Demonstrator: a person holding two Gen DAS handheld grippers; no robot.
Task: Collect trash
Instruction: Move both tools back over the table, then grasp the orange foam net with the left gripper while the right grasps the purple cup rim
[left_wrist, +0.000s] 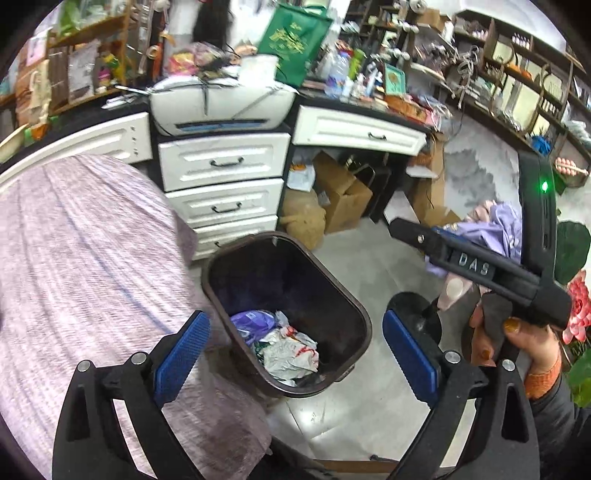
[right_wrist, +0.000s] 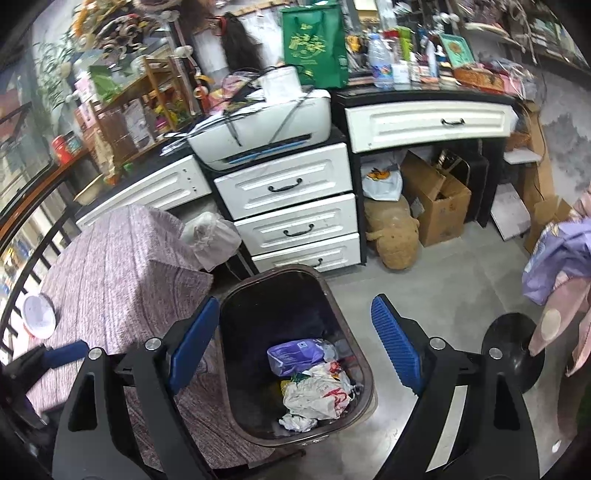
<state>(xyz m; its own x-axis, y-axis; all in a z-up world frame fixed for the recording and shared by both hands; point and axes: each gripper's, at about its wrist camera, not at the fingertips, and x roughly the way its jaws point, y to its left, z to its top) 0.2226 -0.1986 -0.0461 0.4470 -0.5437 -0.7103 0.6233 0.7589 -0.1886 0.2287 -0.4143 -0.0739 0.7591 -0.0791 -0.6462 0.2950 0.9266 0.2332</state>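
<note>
A dark brown trash bin stands on the floor beside the table; it also shows in the right wrist view. Inside lie a purple wrapper and crumpled white wrappers. My left gripper is open and empty above the bin. My right gripper is open and empty above the bin too; its body shows at the right of the left wrist view. A white paper plate lies on the table's left edge.
A table with a pink-grey woven cloth is left of the bin. White drawers and a printer stand behind. A black round stand base, purple cloth and cardboard boxes are at the right.
</note>
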